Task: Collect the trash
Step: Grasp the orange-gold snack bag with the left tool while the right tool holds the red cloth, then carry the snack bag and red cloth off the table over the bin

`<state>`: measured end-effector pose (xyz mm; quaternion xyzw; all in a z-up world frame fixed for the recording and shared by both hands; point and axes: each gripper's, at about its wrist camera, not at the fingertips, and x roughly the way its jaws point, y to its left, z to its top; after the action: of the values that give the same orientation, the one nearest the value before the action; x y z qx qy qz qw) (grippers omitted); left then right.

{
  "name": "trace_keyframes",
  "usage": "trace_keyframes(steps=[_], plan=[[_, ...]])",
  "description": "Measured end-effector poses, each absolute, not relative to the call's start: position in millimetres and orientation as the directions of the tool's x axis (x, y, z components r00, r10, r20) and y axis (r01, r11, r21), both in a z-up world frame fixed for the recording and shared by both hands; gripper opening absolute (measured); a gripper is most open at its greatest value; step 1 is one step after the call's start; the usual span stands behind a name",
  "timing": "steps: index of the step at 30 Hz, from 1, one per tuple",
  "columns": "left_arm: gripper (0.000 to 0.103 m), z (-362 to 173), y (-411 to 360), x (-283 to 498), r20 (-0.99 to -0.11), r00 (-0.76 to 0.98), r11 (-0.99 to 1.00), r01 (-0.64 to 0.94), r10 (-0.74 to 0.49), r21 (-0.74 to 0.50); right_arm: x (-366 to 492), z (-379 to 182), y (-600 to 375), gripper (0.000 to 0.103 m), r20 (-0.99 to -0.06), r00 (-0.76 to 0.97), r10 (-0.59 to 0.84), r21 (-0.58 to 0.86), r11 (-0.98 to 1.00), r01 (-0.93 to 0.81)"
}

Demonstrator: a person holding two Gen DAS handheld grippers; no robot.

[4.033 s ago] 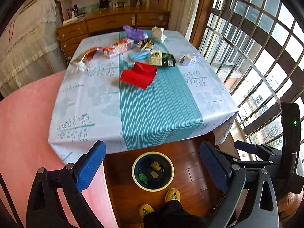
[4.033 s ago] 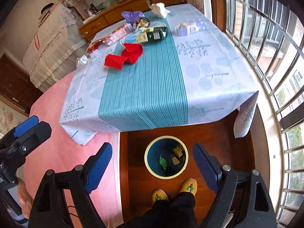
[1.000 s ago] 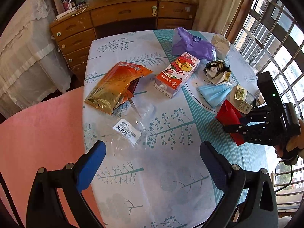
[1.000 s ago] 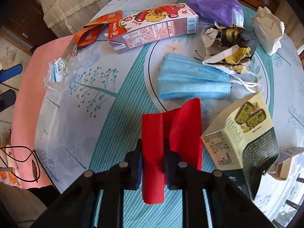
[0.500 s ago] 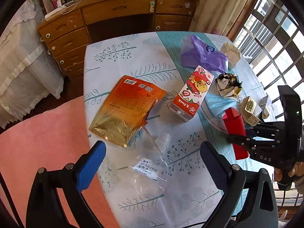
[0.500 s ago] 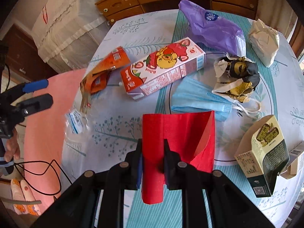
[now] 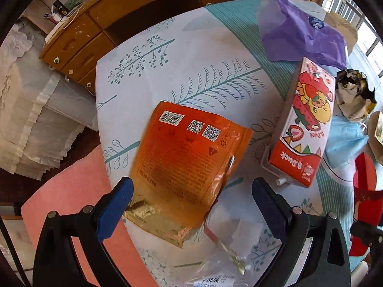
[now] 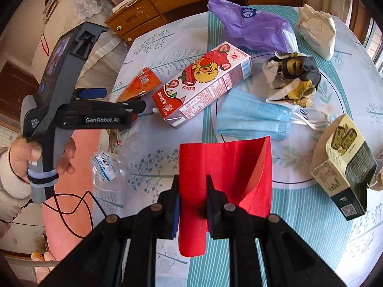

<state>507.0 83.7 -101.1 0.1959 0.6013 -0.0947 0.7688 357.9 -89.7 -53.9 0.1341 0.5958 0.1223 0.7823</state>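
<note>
Tilting steeply down, right claw (image 8: 191,198) pinches red paper (image 8: 227,174); left claw (image 7: 191,205) gapes.

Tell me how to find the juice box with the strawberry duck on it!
Look at the table with the leafy tablecloth. Near its middle, the juice box lies on its side between the orange packet and the blue face mask. It is the only carton with a cartoon duck and strawberries.
</note>
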Motion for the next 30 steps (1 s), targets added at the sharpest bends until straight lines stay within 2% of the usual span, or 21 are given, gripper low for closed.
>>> trace_keyframes(steps=[2, 9, 13, 15, 16, 21, 24, 30], plan=[[0.097, -108, 83, 514, -0.963, 0.248, 0.914, 0.354, 0.111, 0.196, 354, -56, -95, 0.017, -0.9, 0.259, 0.351, 0.36, 0.933, -0.014], [0.076, -127, 95, 532, -0.98, 0.168, 0.949, 0.277, 0.11, 0.154, 342, -55, -103, 0.017, -0.897, 0.267, 0.353, 0.366, 0.931, 0.002], [0.065, -128, 108, 538, -0.989, 0.14, 0.969, 0.234, 0.042, 0.075, 337, -57, -102, 0.017, -0.898, 0.267, 0.349, 0.359, 0.933, -0.012], [0.05, -125, 111, 539, -0.988, 0.151, 0.97, 0.232, 0.037, 0.071, 335, -59, -102, 0.017, -0.898, 0.262, 0.355, 0.365, 0.931, -0.01], [0.048, -124, 112, 540, -0.988, 0.155, 0.969, 0.238, 0.026, 0.063, 334, -60, -101, 0.017, -0.897, 0.261, 0.358, 0.369, 0.929, -0.008], [0.019, -112, 114, 533, -0.982, 0.188, 0.958, 0.284, -0.015, 0.04, 330, -63, -102, 0.017, -0.891, 0.26, 0.371, 0.382, 0.924, -0.009], [0.012, -101, 116, 532, -0.981, 0.193, 0.955, 0.296, -0.03, 0.029, 327, -63, -104, 0.017, -0.888, 0.264, 0.376, 0.387, 0.922, -0.011], [0.009, -61, 120, 524, -0.969, 0.234, 0.962, 0.272, -0.081, -0.015, 317, -54, -111, 0.017, -0.876, 0.282, 0.391, 0.404, 0.915, -0.014]])
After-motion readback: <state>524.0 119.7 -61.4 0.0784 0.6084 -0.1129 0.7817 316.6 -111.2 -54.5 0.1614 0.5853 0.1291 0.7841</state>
